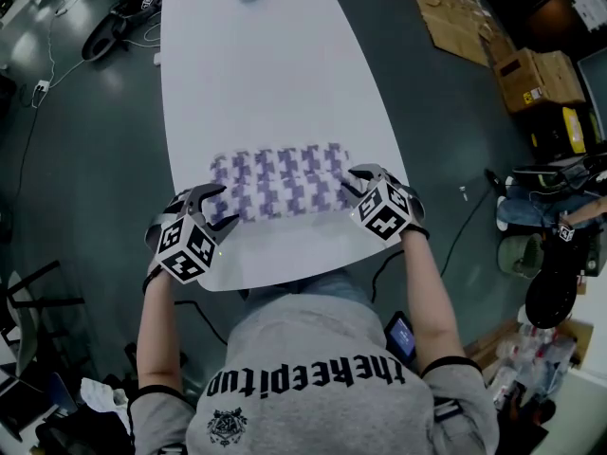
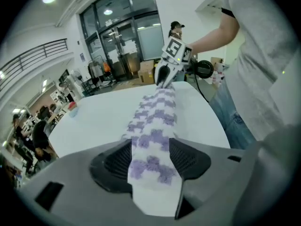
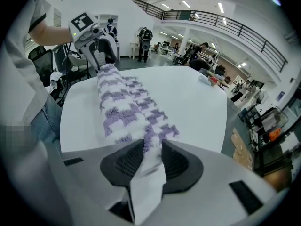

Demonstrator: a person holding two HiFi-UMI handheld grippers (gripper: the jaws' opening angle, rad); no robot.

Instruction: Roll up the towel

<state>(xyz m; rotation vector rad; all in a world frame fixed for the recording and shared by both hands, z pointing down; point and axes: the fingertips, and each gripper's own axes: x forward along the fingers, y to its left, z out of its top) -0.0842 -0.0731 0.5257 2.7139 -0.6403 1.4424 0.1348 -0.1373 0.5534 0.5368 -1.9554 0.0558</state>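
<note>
Head view: I see the towel (image 1: 280, 183) lying across the table (image 1: 256, 83) near its front edge, with bare tabletop beyond the towel. The left gripper (image 1: 216, 207) and right gripper (image 1: 351, 183) are at the towel's 2 ends.
Left gripper view: jaws spread wide, towel filling the gap.
Right gripper view: jaws pinch the towel.

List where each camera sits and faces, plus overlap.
Head view: on the person's head, looking steeply down at the table and towel; shows both forearms, left gripper, right gripper.
Left gripper view: on the left gripper, looking along the towel between its jaws toward the right gripper; right forearm shows.
Right gripper view: mirrored, jaws pinching the towel, facing the left gripper.
Shared: all see the towel; gripper views see each other's gripper.
</note>
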